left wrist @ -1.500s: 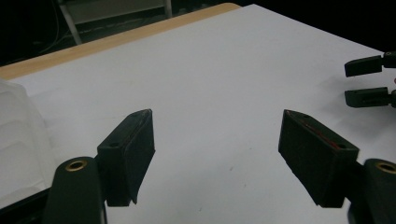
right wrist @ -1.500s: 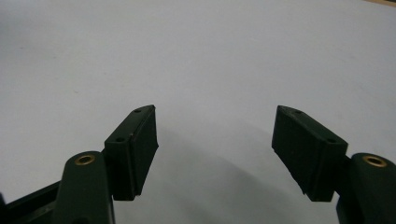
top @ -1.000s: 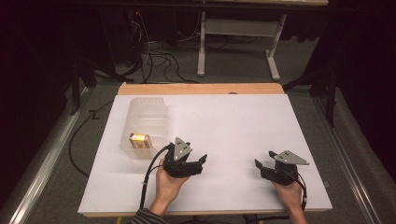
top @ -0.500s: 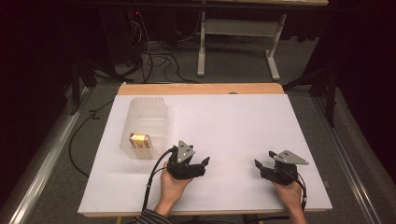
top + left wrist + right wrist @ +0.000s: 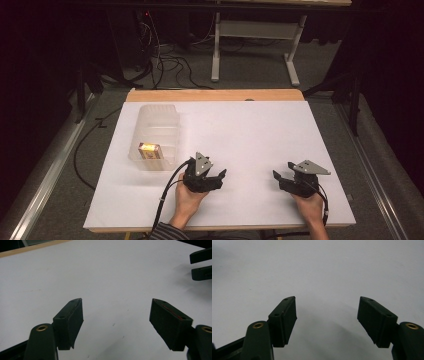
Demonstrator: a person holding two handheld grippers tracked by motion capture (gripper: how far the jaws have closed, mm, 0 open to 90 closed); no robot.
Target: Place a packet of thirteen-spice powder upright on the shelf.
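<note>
My left gripper (image 5: 219,178) rests low over the white table sheet (image 5: 250,135) near the front, held in a hand, jaws pointing right. Its jaws stand wide apart with only bare sheet between them (image 5: 116,307). My right gripper (image 5: 278,178) sits further right near the front edge, jaws pointing left toward the other one. It is open too, with nothing between its jaws (image 5: 327,306). The right gripper's jaw tips (image 5: 201,265) show at the top right of the left gripper view. A clear plastic box (image 5: 155,127) stands at the left with a small yellow-brown packet (image 5: 149,150) inside.
The sheet covers a wooden table whose far edge (image 5: 215,95) shows bare. Beyond it are a grey floor, loose cables (image 5: 165,62) and a white table frame (image 5: 252,45). A black cable (image 5: 167,192) trails from the left gripper over the front edge.
The left gripper has drifted slightly right and toward the front edge. The right gripper, the box and the packet have stayed put.
</note>
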